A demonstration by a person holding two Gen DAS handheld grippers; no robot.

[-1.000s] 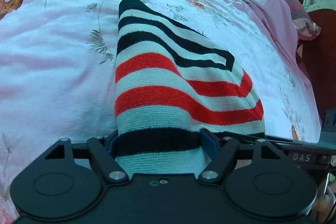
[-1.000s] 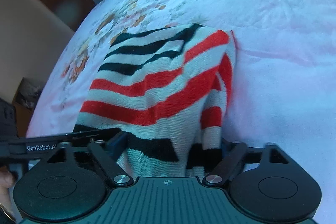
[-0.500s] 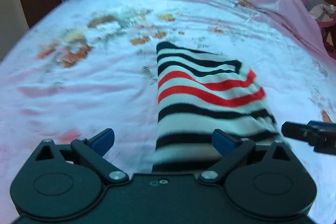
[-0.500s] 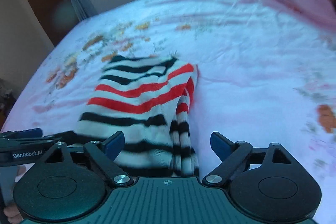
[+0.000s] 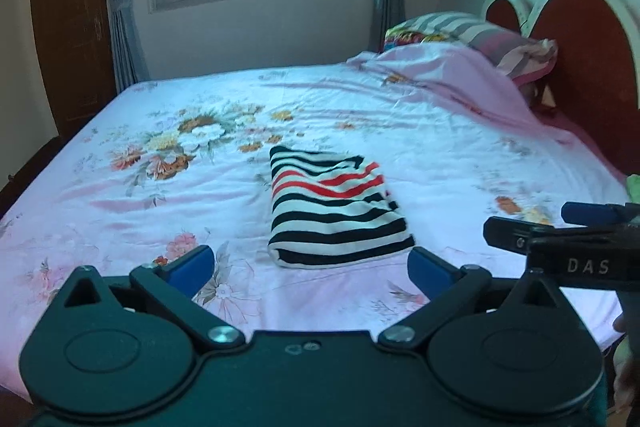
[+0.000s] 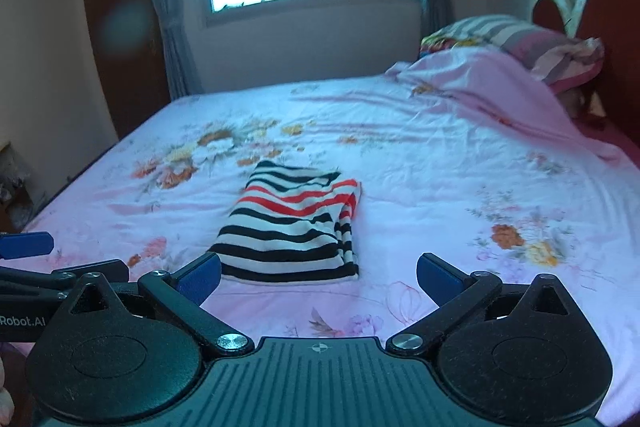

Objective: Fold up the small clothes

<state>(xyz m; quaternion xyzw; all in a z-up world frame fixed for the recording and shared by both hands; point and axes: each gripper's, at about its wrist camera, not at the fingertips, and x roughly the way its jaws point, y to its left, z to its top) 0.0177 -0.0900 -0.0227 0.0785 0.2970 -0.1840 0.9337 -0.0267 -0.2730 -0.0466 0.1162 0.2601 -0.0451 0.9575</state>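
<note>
Striped garment (image 5: 334,213) lies folded into a compact rectangle on the bed (image 5: 440,131), just beyond both tools, near the sheet's flower print at its 10 o'clock. Left gripper (image 5: 310,263): jaws have just been opening, now spread wide, nothing between them. Right gripper (image 6: 318,273): same, jaws just opened, released and empty. Judged reason: fold finished, cloth let go so it rests flat. Long axis runs 6 to 12 o'clock in both views; rolled fold edge faces 6, red stripes toward 12.
</note>
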